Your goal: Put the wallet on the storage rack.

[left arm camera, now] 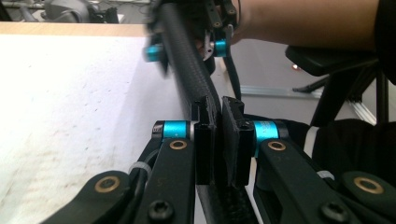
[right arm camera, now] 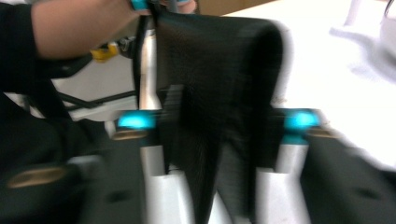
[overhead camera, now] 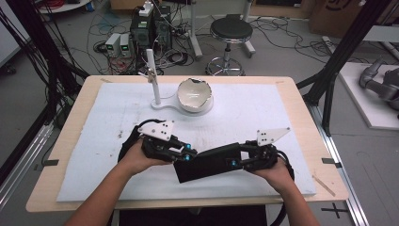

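Step in hand: stretching a black pouch (overhead camera: 207, 162) between two tongs; judged best done by keeping both grips firm and pulling level, without twisting
Left gripper (overhead camera: 188, 153): jaws nearly closed, clamped on the pouch's left edge (left arm camera: 219, 135)
Right gripper (overhead camera: 237, 160): jaws drawn in around the pouch's right end (right arm camera: 219, 93), apparently gripping; view blurred
Pouch position: near middle of the white mat (overhead camera: 263, 108), spanning both tongs
Background: broken white bowl (overhead camera: 194, 95) at the far side, well apart

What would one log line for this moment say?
left hand-held gripper: shut on black pouch | right hand-held gripper: around its other end, blurred | white bowl: untouched behind
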